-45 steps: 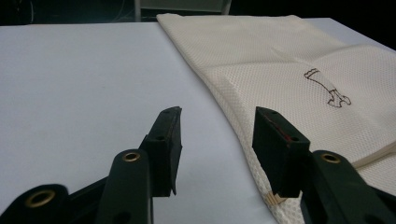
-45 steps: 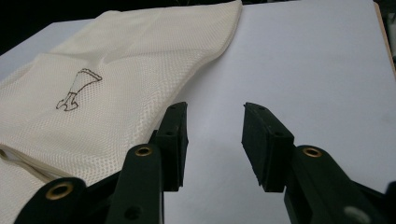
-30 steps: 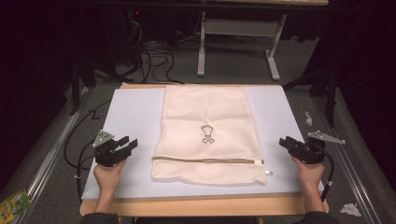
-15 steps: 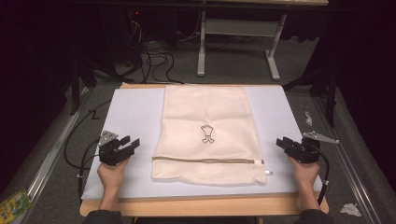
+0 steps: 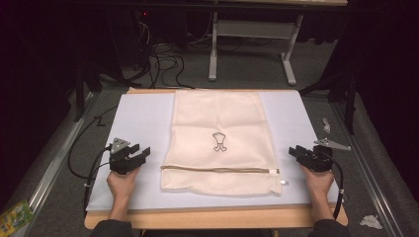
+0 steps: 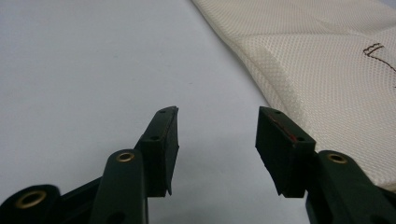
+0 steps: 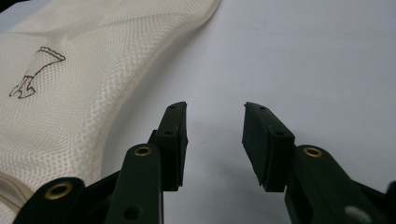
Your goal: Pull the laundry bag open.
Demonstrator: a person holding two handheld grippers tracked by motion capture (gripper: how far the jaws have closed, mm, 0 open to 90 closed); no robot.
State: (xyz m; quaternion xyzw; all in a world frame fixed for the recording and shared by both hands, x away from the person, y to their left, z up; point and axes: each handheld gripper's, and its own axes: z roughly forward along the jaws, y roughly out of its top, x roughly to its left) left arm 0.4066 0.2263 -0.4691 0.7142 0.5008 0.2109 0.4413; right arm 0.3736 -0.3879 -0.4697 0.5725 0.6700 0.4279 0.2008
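A cream mesh laundry bag (image 5: 220, 128) lies flat on the white mat (image 5: 143, 113), with its zipper (image 5: 217, 170) near the front edge and a small dark emblem (image 5: 219, 141) in the middle. My left gripper (image 5: 142, 151) rests on the mat to the left of the bag. It is open and its jaws have just been opening, with nothing between them. In the left gripper view (image 6: 217, 135) the bag (image 6: 327, 70) lies off to the right. My right gripper (image 5: 295, 151) is open on the mat to the bag's right. The right gripper view (image 7: 215, 140) has the bag (image 7: 70, 93) at its left.
The mat covers a wooden table (image 5: 217, 218). Behind it stand a grey table frame (image 5: 247, 34) and floor cables (image 5: 163, 54). White scraps (image 5: 370, 221) lie on the floor at the right, and a green packet (image 5: 15, 215) lies at the lower left.
My right hand has edged a little left toward the bag. The left hand has stayed about where it was.
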